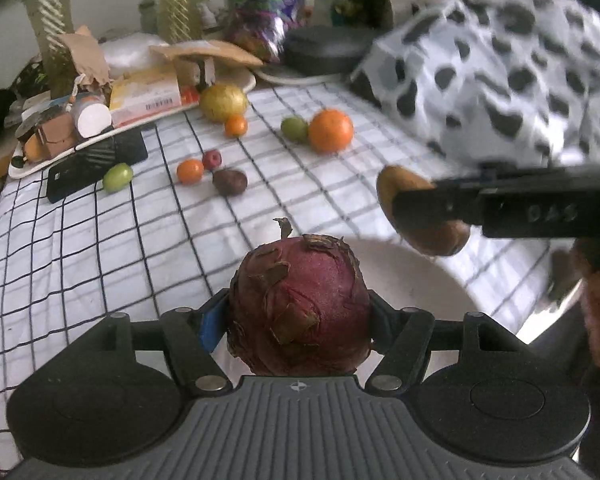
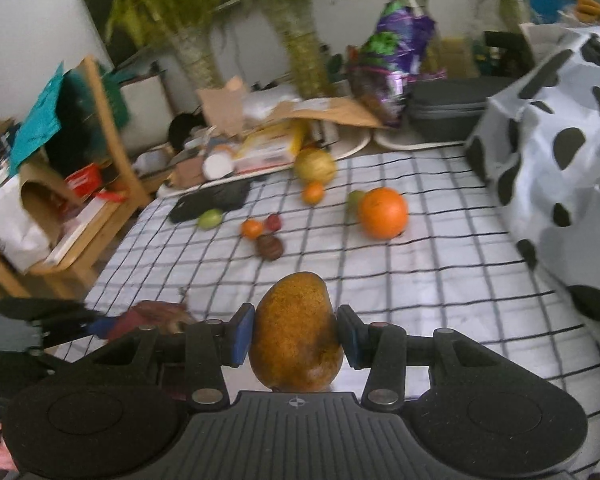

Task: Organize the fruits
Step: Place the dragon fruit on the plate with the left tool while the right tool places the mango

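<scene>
left claw (image 1: 298,316): clamps scaly red dragon fruit (image 1: 300,304) above white bowl (image 1: 420,272), for dropping in. right claw (image 2: 296,336): grips brown oval mango (image 2: 296,332), likewise carried.

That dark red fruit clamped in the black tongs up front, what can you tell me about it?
The dark red fruit is roundish, with a dull purplish-red skin covered in dry, brown, curling scales and a withered stub on top. It looks like a dragon fruit. The left gripper pinches it on both sides and holds it above the edge of a pale bowl on the checked cloth. Nothing else touches it.
</scene>
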Tool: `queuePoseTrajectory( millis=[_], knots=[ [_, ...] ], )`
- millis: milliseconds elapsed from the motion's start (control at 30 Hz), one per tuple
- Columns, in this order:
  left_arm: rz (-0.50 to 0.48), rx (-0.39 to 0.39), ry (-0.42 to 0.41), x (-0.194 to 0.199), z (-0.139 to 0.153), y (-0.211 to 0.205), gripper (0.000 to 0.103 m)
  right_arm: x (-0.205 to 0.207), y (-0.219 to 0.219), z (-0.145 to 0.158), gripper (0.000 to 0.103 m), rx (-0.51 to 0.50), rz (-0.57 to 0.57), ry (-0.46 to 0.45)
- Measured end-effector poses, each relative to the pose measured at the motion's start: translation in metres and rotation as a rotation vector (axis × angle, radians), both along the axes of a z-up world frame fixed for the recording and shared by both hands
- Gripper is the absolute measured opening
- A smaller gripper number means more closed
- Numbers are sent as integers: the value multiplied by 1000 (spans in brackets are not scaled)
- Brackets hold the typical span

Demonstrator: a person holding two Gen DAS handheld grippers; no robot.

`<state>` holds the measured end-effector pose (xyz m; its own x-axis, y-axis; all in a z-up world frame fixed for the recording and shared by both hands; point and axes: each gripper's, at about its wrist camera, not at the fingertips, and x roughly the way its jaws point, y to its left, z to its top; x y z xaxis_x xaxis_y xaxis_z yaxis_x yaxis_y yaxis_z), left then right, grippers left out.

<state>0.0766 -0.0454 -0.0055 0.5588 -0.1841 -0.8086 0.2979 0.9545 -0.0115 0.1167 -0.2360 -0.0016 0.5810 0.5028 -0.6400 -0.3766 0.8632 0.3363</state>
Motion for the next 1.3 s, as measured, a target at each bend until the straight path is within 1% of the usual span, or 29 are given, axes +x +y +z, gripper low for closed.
queuePoseTrajectory(
  millis=[67, 167, 200, 300, 333, 367, 500, 667, 800, 933, 1033, 1133, 1167, 1200, 1233, 1267, 1300],
  knots=[
    [-22, 34, 12, -2, -7, -3, 67, -5, 6, -2, 46, -11, 24, 14],
    [-28, 55, 40, -2, -19, -6, 69, -13, 15, -6, 46, -42, 48, 37],
    [-26, 49, 22, -4, -20, -6, 71, -13, 18, -8, 46, -53, 56, 45],
    [-30, 37, 5, -4, -22, -3, 75, -14, 22, -11, 47, -80, 70, 61],
    [-31, 37, -3, -5, -22, -2, 79, -14, 23, -12, 47, -86, 69, 64],
    [-39, 38, -7, -6, -24, 0, 79, -13, 24, -12, 47, -92, 66, 66],
    [-80, 61, -15, -12, -24, -1, 80, -16, 27, -10, 47, -109, 63, 50],
    [-88, 47, -13, -26, -13, 12, 80, -24, 33, -13, 47, -139, 69, 44],
    [-58, -18, -26, -40, -1, 22, 80, -31, 43, -20, 47, -225, 110, 19],
    [-37, -8, -47, -53, 6, 26, 80, -34, 56, -28, 47, -323, 153, -16],
    [-16, -5, -62, -60, 9, 30, 80, -38, 66, -32, 47, -387, 183, -65],
    [15, -8, -69, -63, 10, 35, 80, -40, 73, -39, 51, -453, 204, -78],
    [26, -12, -67, -64, 10, 37, 80, -41, 73, -39, 56, -455, 206, -89],
    [35, -16, -62, -65, 10, 39, 80, -43, 73, -38, 83, -471, 198, -94],
    [44, -19, -56, -66, 10, 41, 80, -46, 73, -36, 95, -486, 180, -113],
    [53, -21, -52, -67, 10, 42, 80, -52, 71, -33, 103, -488, 162, -146],
    [64, -24, -48, -68, 10, 44, 80, -56, 68, -29, 103, -483, 153, -166]
  ],
)
